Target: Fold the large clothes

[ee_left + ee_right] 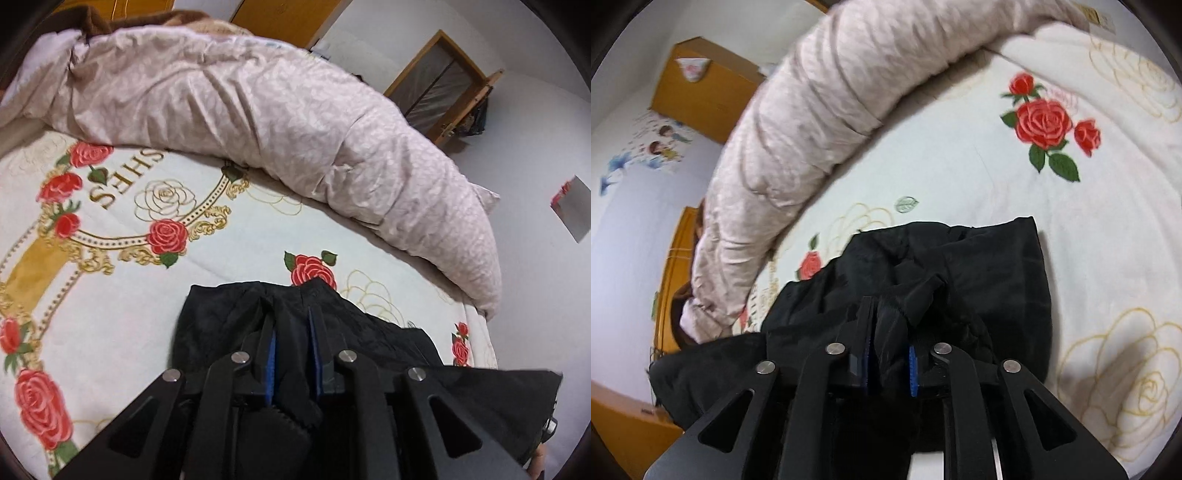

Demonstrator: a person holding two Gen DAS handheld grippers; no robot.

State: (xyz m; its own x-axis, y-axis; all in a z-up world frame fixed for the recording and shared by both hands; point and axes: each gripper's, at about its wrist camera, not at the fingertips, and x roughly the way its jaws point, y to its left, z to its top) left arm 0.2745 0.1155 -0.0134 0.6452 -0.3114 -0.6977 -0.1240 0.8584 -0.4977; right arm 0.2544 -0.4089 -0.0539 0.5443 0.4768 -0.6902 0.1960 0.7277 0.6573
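**A:** Start at the left gripper. What are its jaws doing?

**B:** They stand a little apart, with black cloth bunched in the gap. The blue pads sit close to the fabric, but whether they press it I cannot tell; black on black hides the contact.

**A:** And the right gripper?

**B:** Much the same. Narrow gap, a fold of the black garment running up between the fingers. It looks like a loose pinch, though I can't say whether it grips or only straddles the cloth.

**A:** Why both on one garment?

**B:** I judge each takes one side of the same edge, so the cloth can be carried over evenly and laid flat instead of twisting. That suits a fold on something large.

**A:** Where does the garment lie?

**B:** On the rose-printed bedspread, at the near side of the bed, doubled into a thick dark heap directly under both tools. Its far edge rests on the spread.

**A:** And beyond it?

**B:** A pale pink quilt is rolled up along the far side, well apart from the garment. That probably keeps the middle of the bed free for folding.
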